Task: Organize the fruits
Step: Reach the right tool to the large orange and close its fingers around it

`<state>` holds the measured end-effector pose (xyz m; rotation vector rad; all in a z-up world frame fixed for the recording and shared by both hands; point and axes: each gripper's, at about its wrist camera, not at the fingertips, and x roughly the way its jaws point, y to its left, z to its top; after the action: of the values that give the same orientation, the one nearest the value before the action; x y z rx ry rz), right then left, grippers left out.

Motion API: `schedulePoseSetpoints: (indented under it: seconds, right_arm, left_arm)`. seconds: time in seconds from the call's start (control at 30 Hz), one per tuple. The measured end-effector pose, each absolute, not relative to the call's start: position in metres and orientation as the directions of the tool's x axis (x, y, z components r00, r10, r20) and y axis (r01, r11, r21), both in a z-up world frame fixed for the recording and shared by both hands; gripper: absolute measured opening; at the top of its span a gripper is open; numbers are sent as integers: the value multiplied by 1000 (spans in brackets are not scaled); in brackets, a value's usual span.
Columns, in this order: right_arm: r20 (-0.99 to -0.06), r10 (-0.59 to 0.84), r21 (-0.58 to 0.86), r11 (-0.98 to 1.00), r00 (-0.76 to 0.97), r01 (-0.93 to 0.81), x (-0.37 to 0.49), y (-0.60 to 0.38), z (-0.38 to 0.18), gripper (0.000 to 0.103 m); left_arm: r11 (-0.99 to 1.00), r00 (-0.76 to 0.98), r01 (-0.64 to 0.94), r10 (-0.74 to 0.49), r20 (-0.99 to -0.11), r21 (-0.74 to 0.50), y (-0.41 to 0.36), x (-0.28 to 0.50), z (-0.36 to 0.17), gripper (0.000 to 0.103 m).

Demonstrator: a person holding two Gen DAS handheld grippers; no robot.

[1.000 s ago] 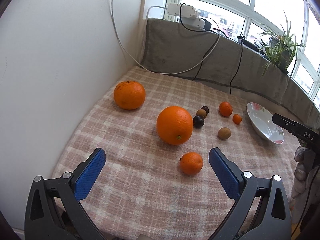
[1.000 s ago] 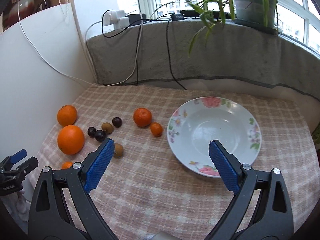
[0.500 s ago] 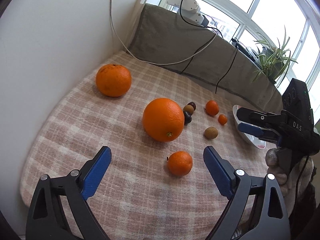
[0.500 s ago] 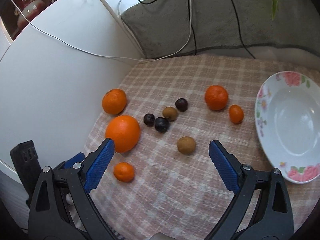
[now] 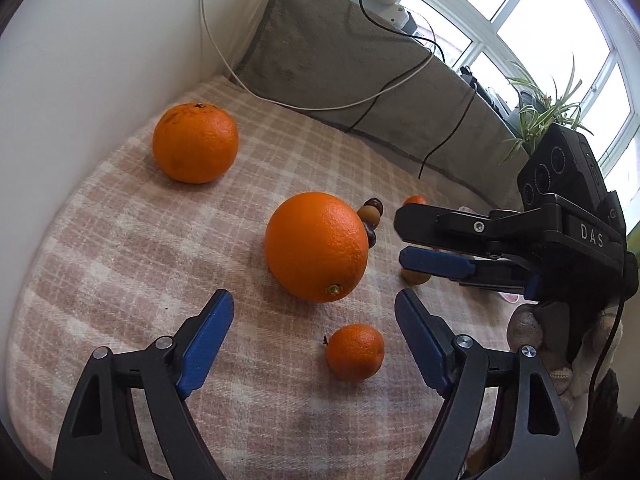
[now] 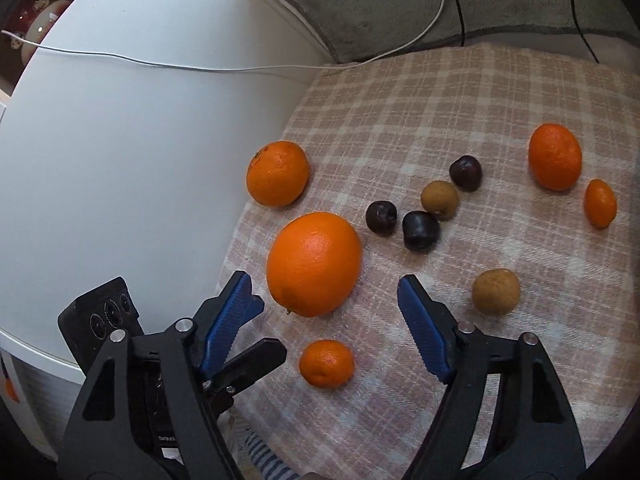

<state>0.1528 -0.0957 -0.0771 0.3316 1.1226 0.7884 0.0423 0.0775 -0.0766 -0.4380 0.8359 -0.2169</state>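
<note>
Checked cloth (image 5: pixel 120 264) strewn with loose fruit. Large orange (image 5: pixel 316 246) at centre, between both tools; second orange (image 5: pixel 195 142) by the wall; small mandarin (image 5: pixel 355 351) nearest. Left gripper (image 5: pixel 314 322) and right gripper (image 6: pixel 324 306) both spread, jaws just closing, pinching nothing. Likely risk: tools colliding over the same orange, or nudging round fruit into rolling off. Lettering "DAS" on the right gripper's body.

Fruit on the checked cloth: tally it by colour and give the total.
Orange: 5
Dark: 3
Brown: 2
Total: 10
</note>
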Motion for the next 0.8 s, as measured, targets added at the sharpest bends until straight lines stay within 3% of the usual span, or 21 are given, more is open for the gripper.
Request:
schedulePoseSetpoints:
  seconds: [0.23, 0.67, 0.8]
  right_arm:
    - [-677, 714, 619, 684, 179, -386, 161, -83, -84, 73]
    - [-693, 705, 623, 692, 153, -364, 176, -69, -97, 72]
    - [-680, 721, 644, 674, 134, -362, 177, -67, -100, 66]
  left_arm:
    - [887, 664, 33, -365, -653, -462, 73, 54, -84, 73]
    - [885, 653, 33, -371, -660, -465, 72, 67, -92, 63]
    - [888, 650, 38, -371, -664, -459, 71, 66, -92, 60]
